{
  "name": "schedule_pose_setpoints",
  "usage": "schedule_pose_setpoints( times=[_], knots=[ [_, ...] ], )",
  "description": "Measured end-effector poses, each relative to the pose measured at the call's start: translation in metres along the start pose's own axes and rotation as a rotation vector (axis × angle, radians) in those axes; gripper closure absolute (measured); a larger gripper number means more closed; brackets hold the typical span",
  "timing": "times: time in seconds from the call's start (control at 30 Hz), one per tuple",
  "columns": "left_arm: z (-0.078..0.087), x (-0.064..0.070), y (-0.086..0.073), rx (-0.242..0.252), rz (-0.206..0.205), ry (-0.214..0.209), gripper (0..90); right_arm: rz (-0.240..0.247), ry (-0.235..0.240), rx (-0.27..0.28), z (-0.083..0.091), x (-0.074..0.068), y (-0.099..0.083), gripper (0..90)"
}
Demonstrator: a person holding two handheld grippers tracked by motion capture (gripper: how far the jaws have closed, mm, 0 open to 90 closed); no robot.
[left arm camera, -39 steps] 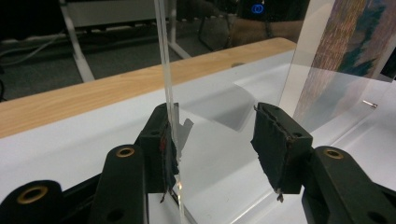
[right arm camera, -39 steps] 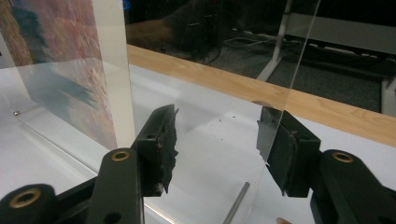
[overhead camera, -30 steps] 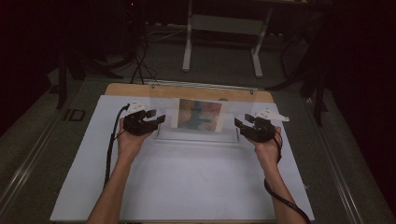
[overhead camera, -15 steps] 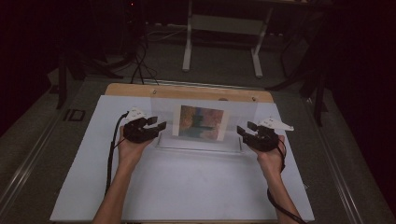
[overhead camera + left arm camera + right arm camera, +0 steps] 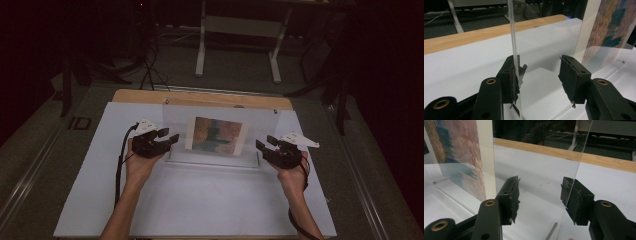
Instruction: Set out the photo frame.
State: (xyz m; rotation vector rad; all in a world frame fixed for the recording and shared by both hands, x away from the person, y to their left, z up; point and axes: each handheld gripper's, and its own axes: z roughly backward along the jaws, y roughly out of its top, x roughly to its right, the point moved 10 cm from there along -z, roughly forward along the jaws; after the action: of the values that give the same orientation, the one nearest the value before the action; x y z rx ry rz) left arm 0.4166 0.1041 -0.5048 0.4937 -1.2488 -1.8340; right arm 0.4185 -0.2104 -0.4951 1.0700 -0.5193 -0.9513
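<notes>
Both grippers, left (image 5: 172, 139) and right (image 5: 260, 145), agape, nothing held, straddling frame (image 5: 512, 37) edges. Risk: uneven pinch, tipping frame, slipping picture (image 5: 217, 135).

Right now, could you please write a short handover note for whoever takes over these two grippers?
Left gripper: open, jaws astride the left edge of the clear acrylic picture frame, one pad touching it.
Right gripper: open, astride the frame's right edge.
The frame stands upright on the white table sheet, holding a colourful painted print.
Done: both grippers lined up.
Left: probably close both and lift; nothing is gripped yet.
</notes>
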Motion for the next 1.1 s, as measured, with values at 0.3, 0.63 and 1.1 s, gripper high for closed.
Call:
schedule_pose_setpoints(
  times=[0.3,0.63,1.1],
  knots=[
    [0.007,0.004,-0.007,0.003,0.007,0.015,50.8,0.011,0.016,0.004,0.002,-0.004,-0.004,48.1],
    [0.014,0.0,-0.014,0.005,0.007,0.043,50.7,0.028,0.045,0.011,-0.005,-0.009,-0.008,48.5],
    [0.017,0.002,-0.02,0.013,-0.008,0.038,50.8,0.037,0.079,0.021,-0.004,-0.01,-0.013,51.0]
  ],
)
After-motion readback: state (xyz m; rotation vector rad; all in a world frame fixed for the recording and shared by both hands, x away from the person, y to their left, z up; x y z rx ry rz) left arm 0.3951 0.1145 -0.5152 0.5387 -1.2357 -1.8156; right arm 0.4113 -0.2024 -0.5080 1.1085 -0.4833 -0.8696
